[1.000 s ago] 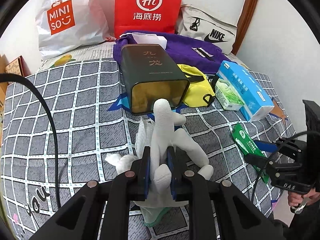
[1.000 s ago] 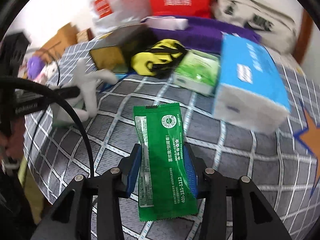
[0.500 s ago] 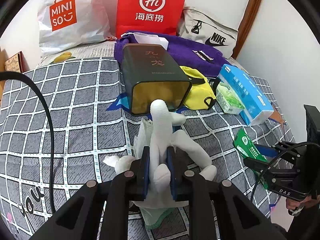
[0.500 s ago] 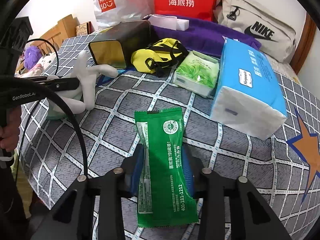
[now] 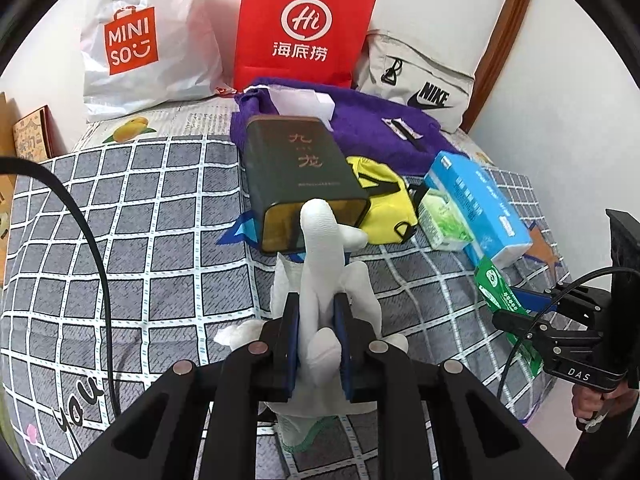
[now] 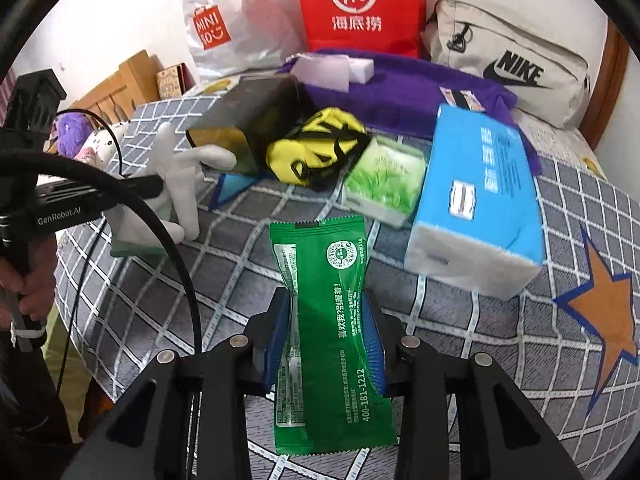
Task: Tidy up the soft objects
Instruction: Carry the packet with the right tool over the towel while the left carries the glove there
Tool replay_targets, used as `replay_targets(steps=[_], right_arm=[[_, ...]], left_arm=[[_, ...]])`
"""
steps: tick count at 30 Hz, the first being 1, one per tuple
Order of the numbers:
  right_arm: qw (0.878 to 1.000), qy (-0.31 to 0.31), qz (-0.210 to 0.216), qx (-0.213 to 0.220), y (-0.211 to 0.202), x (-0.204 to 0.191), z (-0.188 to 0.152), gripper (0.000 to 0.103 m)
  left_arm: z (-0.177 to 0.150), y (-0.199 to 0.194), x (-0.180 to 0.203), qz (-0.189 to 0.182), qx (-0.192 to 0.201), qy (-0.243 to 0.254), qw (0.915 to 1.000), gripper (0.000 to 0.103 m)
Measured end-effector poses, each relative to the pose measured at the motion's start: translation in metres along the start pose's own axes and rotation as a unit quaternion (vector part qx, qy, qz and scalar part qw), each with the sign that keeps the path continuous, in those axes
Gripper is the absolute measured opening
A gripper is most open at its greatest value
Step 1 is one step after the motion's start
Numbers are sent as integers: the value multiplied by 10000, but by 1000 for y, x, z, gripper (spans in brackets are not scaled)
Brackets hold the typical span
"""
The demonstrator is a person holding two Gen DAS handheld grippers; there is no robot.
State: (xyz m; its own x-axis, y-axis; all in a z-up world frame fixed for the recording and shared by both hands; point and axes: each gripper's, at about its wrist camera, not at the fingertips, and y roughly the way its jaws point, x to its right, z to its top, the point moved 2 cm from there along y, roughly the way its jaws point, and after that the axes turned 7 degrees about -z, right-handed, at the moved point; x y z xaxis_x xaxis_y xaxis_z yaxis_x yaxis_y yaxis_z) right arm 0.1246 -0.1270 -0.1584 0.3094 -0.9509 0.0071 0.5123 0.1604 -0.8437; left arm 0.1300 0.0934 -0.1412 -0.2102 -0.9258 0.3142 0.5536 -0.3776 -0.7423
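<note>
My left gripper [image 5: 316,312] is shut on a white glove [image 5: 320,248], held above the checked bedspread just in front of the open mouth of a dark tin box [image 5: 298,176] lying on its side. My right gripper [image 6: 328,320] is shut on a green wipes packet [image 6: 324,300], held above the bed near its right side. The glove also shows in the right wrist view [image 6: 176,184] at the left, and the packet in the left wrist view [image 5: 496,288] at the right.
Beside the tin lie a yellow pouch [image 5: 380,204], a green tissue pack [image 5: 444,220] and a blue tissue pack [image 5: 480,200]. Behind are a purple cloth [image 5: 372,132], a red paper bag [image 5: 304,28], a white Miniso bag [image 5: 140,44] and a Nike bag [image 5: 420,80].
Both grippers have kept their grip. The left one with the glove has edged closer to the tin's mouth. The right one with the packet has moved forward toward the tissue packs.
</note>
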Motion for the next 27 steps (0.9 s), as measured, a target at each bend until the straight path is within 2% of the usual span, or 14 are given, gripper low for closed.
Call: replay_targets(steps=[3, 13, 22, 27], right_arm=[[10000, 17, 40, 69, -6, 2, 7, 35], [9994, 112, 109, 315, -20, 18, 30, 35], [9986, 79, 57, 516, -25, 28, 52, 35], [9980, 184, -25, 611, -25, 42, 70, 35]], left_arm=[[3, -4, 4, -82, 22, -51, 10000, 16], [24, -15, 22, 47, 139, 34, 9999, 16], [55, -27, 43, 145, 333, 310, 9989, 16], [76, -30, 55, 367, 516, 515, 9967, 16]])
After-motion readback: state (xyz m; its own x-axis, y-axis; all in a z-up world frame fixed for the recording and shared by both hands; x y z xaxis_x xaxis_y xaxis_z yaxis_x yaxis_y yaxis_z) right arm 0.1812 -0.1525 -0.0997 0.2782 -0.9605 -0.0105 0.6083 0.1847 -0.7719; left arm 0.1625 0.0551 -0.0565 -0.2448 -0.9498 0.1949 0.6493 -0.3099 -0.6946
